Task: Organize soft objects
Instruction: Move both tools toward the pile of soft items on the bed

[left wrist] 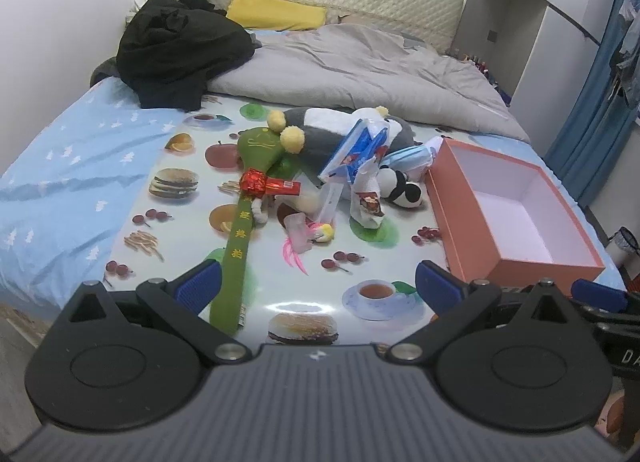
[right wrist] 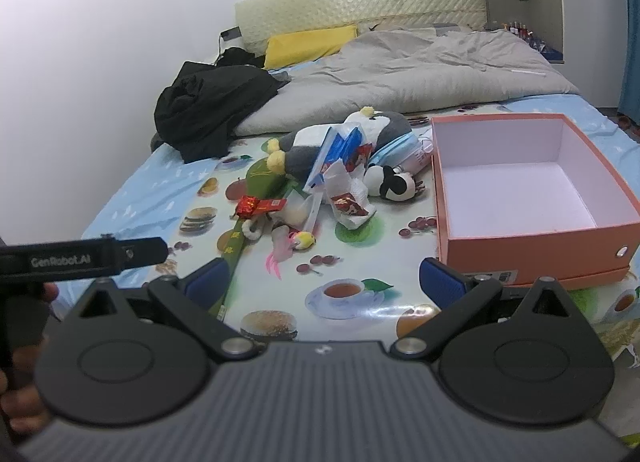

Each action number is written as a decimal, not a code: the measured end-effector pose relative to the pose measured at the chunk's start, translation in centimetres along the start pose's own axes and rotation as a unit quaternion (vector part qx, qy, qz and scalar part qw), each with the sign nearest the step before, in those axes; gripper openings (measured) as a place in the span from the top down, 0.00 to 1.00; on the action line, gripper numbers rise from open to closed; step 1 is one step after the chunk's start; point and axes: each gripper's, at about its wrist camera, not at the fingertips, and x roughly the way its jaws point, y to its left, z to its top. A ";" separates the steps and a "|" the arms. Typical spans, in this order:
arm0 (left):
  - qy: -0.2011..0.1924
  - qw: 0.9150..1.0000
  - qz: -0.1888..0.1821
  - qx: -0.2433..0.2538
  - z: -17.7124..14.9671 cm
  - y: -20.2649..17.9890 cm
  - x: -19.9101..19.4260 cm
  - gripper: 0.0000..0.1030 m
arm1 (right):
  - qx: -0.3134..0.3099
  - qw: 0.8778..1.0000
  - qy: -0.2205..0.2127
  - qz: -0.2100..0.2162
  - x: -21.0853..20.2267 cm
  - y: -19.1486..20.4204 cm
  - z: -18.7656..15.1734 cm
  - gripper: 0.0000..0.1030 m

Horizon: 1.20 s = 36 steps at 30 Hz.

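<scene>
A pile of soft things lies mid-mat: a grey and white plush [left wrist: 320, 130] [right wrist: 308, 150], a small panda plush [left wrist: 404, 190] [right wrist: 394, 182], a green fabric massage stick [left wrist: 240, 238] [right wrist: 256, 178], a blue face mask [left wrist: 408, 160] [right wrist: 396, 150], a blue tissue pack [left wrist: 356, 150] [right wrist: 336, 150] and snack wrappers [left wrist: 368, 202] [right wrist: 352, 206]. An empty orange box [left wrist: 516, 262] [right wrist: 532, 246] stands to the right. My left gripper [left wrist: 316, 286] is open and empty, short of the pile. My right gripper [right wrist: 324, 282] is open and empty, left of the box's near corner.
A food-print mat [left wrist: 304, 310] [right wrist: 352, 314] covers the bed's near end. A grey duvet [left wrist: 360, 66] [right wrist: 420, 70], black clothes [left wrist: 180, 46] [right wrist: 212, 106] and a yellow pillow [left wrist: 276, 12] [right wrist: 308, 44] lie behind. The left gripper's body [right wrist: 80, 258] shows at the right view's left edge.
</scene>
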 end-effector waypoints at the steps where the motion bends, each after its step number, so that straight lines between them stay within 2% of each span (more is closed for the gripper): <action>1: 0.002 1.000 0.002 -0.001 0.0 0.1 0.3 0.00 | -0.002 1.000 0.000 -0.001 0.2 0.0 0.1 0.00; 11: 0.018 1.000 0.012 -0.011 -0.5 1.4 2.4 0.00 | 0.000 1.000 -0.002 0.003 1.5 -0.1 -0.2 0.00; 19: 0.044 0.999 0.024 -0.021 0.1 2.3 5.7 0.00 | 0.009 1.000 0.024 0.002 4.6 -0.8 0.1 0.00; 24: 0.053 0.998 0.018 -0.026 2.2 2.4 9.3 0.00 | 0.024 0.999 0.034 0.007 8.1 -1.5 1.8 0.00; 27: 0.065 0.998 0.016 -0.019 4.5 2.1 11.4 0.00 | 0.031 0.998 0.054 0.009 10.4 -2.1 3.9 0.00; 33: 0.080 0.997 0.020 -0.006 9.4 1.8 13.2 0.00 | 0.021 0.996 0.082 -0.014 12.2 -2.6 8.9 0.00; 36: 0.099 0.995 0.017 -0.012 10.9 2.0 14.7 0.00 | 0.013 0.995 0.103 -0.014 13.3 -2.4 9.9 0.00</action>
